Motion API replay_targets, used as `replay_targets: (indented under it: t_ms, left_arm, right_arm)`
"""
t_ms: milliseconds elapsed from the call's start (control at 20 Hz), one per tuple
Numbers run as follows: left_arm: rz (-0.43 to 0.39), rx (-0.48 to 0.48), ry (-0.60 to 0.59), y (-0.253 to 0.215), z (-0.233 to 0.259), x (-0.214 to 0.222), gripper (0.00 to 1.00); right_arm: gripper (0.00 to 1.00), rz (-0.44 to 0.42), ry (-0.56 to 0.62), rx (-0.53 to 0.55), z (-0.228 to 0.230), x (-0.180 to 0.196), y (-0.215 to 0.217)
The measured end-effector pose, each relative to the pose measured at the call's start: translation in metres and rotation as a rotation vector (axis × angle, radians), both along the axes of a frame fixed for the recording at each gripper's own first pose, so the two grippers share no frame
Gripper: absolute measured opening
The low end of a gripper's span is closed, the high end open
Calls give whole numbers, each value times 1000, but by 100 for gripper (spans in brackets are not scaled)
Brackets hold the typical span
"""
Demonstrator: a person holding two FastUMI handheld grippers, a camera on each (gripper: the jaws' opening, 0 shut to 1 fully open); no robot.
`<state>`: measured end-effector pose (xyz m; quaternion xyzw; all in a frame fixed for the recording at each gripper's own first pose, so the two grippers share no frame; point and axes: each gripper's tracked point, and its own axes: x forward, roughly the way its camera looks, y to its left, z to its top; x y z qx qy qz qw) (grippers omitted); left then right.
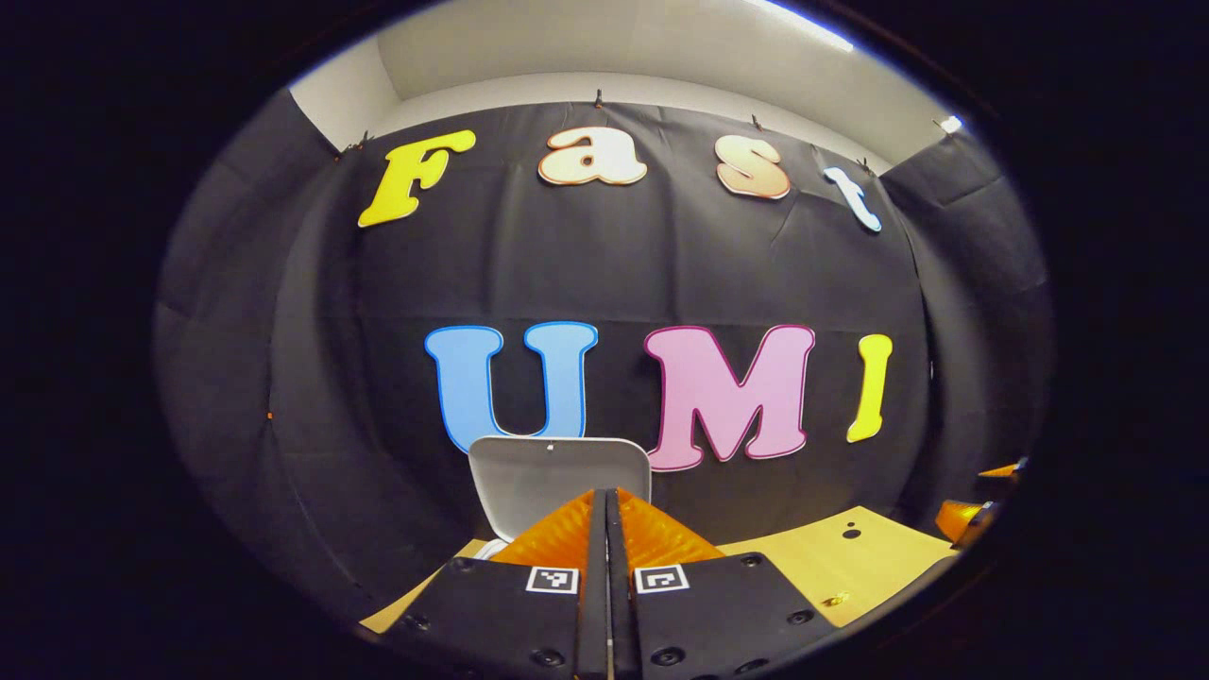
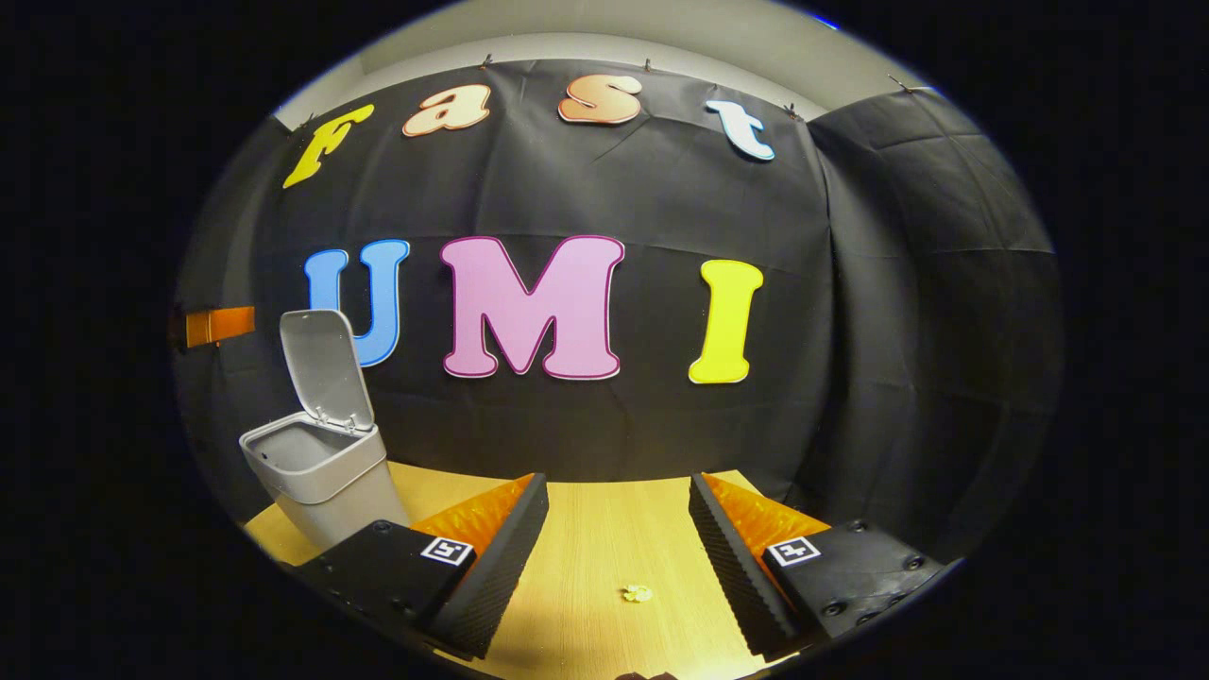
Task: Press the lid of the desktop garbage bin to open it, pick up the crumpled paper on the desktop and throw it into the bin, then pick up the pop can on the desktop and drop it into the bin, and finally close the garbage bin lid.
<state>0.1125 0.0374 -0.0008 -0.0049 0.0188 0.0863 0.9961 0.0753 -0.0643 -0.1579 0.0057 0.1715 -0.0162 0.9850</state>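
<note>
The bin stands at the desk's left with its lid raised. The left gripper is pressed together empty; the right gripper is spread wide. Closing the lid seems next.

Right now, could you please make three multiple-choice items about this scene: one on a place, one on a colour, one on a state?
1. Where does the bin stand from the right tongs?
A. ahead, to the left
B. ahead, to the right
C. between the fingers

2. What colour is the bin?
A. red
B. grey
C. green

3. How is the lid?
A. shut
B. lying on the table
C. raised open

Answers: A, it stands left of those fingers in the right gripper view; B, body and lid are grey; C, the lid stands up at its hinge.
</note>
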Motion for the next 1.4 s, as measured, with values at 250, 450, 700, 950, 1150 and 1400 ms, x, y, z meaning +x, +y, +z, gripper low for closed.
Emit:
replay_targets:
  t_ms: [250, 450, 700, 950, 1150, 1400]
  left_arm:
    - [-89, -17, -4, -56, -1, -27, 17]
    - [-211, -30, 68, -97, -33, -36, 78]
    - [-227, -37, 92, -97, -47, -39, 98]
    - [-239, -83, 135, -95, -64, -38, 98]
    - [-200, -84, 177, -75, -81, -36, 98]
    - [-132, 28, 233, -43, -95, -31, 98]
  right_arm:
    - [96, -4, 17, -24, -2, -6, 2]
    - [96, 0, 41, -38, -10, -10, 8]
    - [96, 12, 130, -54, -39, -4, 5]
    - [97, 61, 385, -39, -120, 1, 1]
    - [97, 70, 647, -16, -201, -8, -7]
    - [98, 61, 829, -6, -275, -2, -17]
